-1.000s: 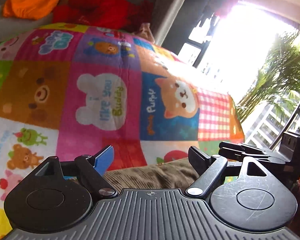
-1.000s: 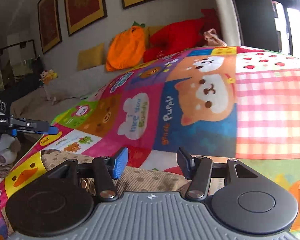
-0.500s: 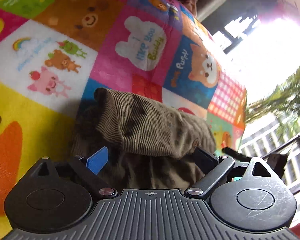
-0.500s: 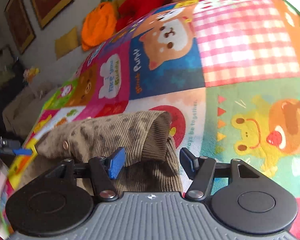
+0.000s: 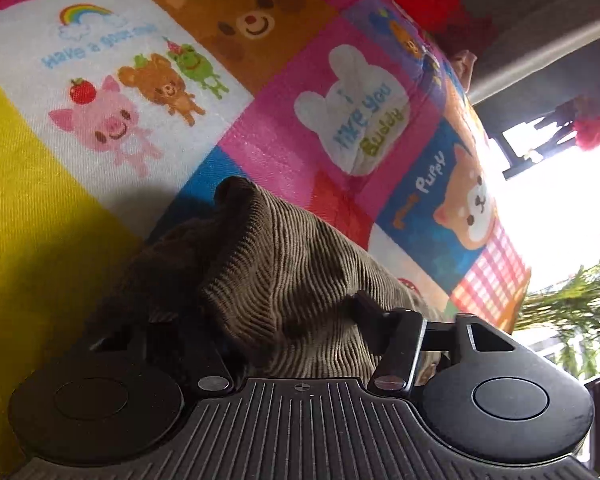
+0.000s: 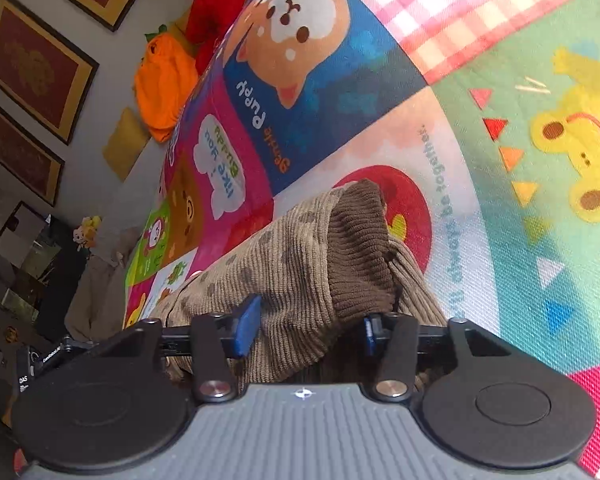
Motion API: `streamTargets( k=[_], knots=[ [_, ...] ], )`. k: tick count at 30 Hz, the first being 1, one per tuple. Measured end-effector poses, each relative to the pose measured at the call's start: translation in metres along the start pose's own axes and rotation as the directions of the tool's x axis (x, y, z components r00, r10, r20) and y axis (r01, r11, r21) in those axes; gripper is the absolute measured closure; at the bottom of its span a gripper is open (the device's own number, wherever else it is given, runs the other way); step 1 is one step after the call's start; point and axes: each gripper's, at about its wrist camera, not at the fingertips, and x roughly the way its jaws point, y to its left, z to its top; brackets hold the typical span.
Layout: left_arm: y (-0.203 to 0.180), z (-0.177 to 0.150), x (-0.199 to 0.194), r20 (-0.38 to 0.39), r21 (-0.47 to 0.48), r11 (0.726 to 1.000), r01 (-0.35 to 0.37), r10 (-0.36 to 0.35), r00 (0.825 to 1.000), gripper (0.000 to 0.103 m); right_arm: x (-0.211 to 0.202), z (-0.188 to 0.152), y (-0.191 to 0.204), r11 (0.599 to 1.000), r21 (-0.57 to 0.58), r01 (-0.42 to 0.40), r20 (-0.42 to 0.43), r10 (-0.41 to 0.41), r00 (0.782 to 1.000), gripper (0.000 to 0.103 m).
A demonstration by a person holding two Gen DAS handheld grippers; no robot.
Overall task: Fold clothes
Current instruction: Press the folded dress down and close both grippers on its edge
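Observation:
A brown knitted garment [image 5: 284,264] lies bunched on a colourful cartoon blanket [image 5: 100,128]. In the left wrist view my left gripper [image 5: 292,320] is open and pushed into its ribbed fold. Cloth covers the left finger, and only the right fingertip [image 5: 370,312] shows. In the right wrist view the same garment [image 6: 284,264] shows dotted corduroy and a darker ribbed cuff [image 6: 356,248]. My right gripper [image 6: 308,330] is open, its blue pads [image 6: 246,326] standing on either side of the cloth near the cuff.
The blanket [image 6: 520,128] spreads widely on all sides of the garment. An orange pumpkin cushion [image 6: 162,80] and a red plush [image 6: 220,0] lie at its far end below framed pictures [image 6: 40,68]. A bright window [image 5: 560,200] is at the right.
Both grippers have tipped down and closed in on the garment. One second ago they looked across the blanket; now the cloth sits between each pair of fingers. The jaws stay wide.

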Motion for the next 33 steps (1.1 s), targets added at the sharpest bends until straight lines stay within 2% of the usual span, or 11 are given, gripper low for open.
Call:
streamTargets(
  k=[1,3,6,11,18,21,24,29,33],
  knots=[
    [-0.003,-0.003,0.000,0.014,0.031,0.999,-0.009,0.009,1.000,0.068,-0.002,-0.001,0.003,1.000,-0.020,0.005,0.015,-0.005,1.000,0.078],
    [-0.012,-0.011,-0.007,0.043,0.104,0.994,-0.021,0.017,0.999,0.081,-0.008,-0.003,0.009,0.999,-0.050,0.009,0.043,-0.007,0.999,0.086],
    [-0.022,-0.024,-0.029,0.084,0.175,0.984,-0.015,0.000,0.997,0.085,-0.028,-0.010,0.021,0.993,-0.119,0.005,0.087,0.005,0.996,0.089],
    [-0.023,-0.052,-0.074,0.107,0.211,0.976,0.060,-0.084,0.991,0.088,-0.067,-0.028,0.030,0.988,-0.153,-0.028,0.124,0.047,0.991,0.090],
    [-0.024,-0.105,-0.138,0.088,0.271,0.951,0.150,-0.179,0.980,0.088,-0.141,-0.074,0.046,0.977,-0.197,-0.085,0.155,0.117,0.981,0.090],
    [-0.022,-0.126,-0.149,0.058,0.308,0.942,0.135,-0.160,0.985,0.088,-0.160,-0.096,0.048,0.972,-0.223,-0.075,0.143,0.108,0.984,0.090],
    [-0.009,-0.142,-0.140,0.017,0.289,0.950,0.116,-0.127,0.992,0.088,-0.159,-0.117,0.037,0.974,-0.223,-0.028,0.117,0.055,0.992,0.090],
    [-0.003,-0.141,-0.126,0.020,0.288,0.953,0.095,-0.106,0.994,0.088,-0.136,-0.137,0.016,0.968,-0.245,0.052,0.071,-0.036,0.997,0.089],
    [0.000,-0.139,-0.115,0.026,0.288,0.954,0.079,-0.090,0.996,0.088,-0.128,-0.132,0.015,0.965,-0.252,0.068,0.078,-0.050,0.996,0.089]
  ],
)
